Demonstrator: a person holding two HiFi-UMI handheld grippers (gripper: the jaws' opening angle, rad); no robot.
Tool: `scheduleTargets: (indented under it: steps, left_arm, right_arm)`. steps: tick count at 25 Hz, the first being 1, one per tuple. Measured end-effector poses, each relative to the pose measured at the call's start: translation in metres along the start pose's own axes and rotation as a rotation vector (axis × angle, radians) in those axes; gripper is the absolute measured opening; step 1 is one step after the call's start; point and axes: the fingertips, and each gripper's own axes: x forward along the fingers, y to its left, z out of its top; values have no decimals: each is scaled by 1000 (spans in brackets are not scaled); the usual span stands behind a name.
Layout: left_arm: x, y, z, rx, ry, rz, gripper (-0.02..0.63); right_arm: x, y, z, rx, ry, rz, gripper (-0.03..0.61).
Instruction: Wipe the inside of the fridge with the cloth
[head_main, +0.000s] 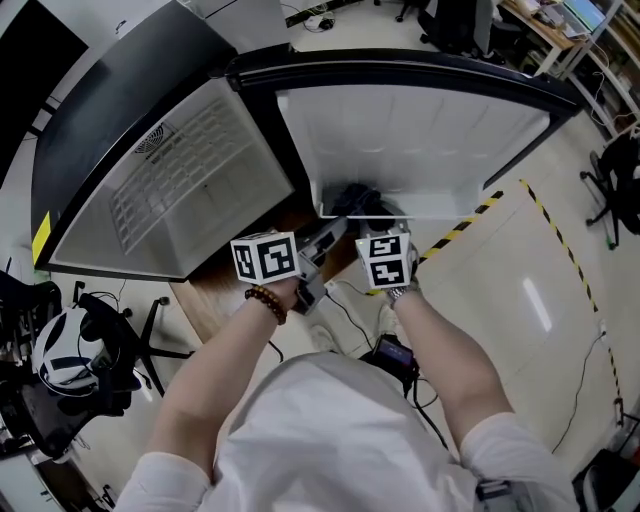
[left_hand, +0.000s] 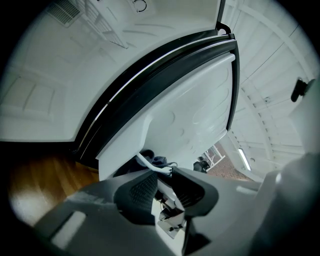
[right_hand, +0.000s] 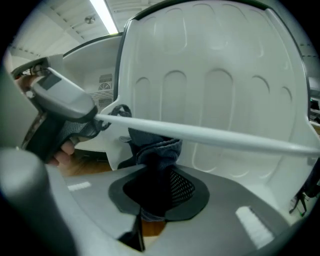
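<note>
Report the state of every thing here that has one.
Black fridge, white inside: open.
White-lined fridge door: swung open.
Thin white door rail: in place across the door.
Right gripper: shut on the dark blue-grey cloth.
Cloth: bunched between the jaws.
Left gripper: jaws apart, tips by the rail's end, holding nothing.

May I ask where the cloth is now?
Right gripper view, centre: the dark cloth is clamped in the right gripper, just under the door's white rail.
</note>
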Motion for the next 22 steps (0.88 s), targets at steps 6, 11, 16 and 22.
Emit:
scheduleTargets:
  steps: [6,11,16,22]
  left_arm:
    - [-1,5,-5,-16,-8,8,94]
    - [-1,7,-7,-26,-18,12,91]
    - [-2,9,-10,-40,-28,22,84]
    - [-1,8,-12,-44,-38,29,81]
  right_arm:
    - [-16,-36,-13,16,21,-72,64]
    - [-29,-68,-24,40,43,-131,63]
    - [-43,-100,-32,56,68,-200,63]
    - [-59,-131,-41,69,78,-286,63]
